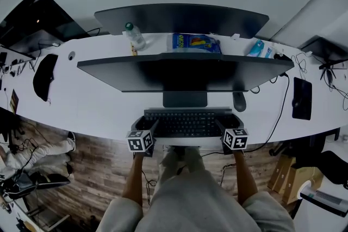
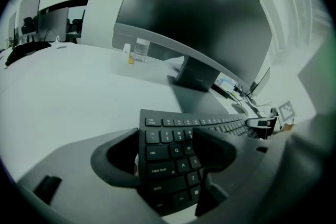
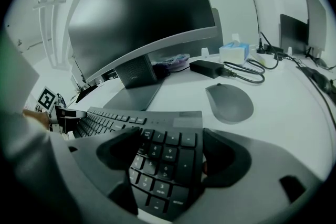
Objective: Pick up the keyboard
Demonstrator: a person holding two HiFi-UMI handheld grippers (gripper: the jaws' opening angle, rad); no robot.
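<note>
White desk point(image 1: 98, 106) carries the black keyboard point(image 1: 187, 122), which lies flat near the front edge, just in front of the foot of a wide curved monitor point(image 1: 185, 73). The left gripper point(image 1: 151, 127) stands at the keyboard's left end and the right gripper point(image 1: 222, 126) at its right end. In the left gripper view the jaws are spread, one beside the outer edge, the other over the letter keys. The right gripper view shows the same: released jaws straddle the number pad. A grey mouse point(image 3: 229, 102) rests on the desk beyond the keyboard's right end.
</note>
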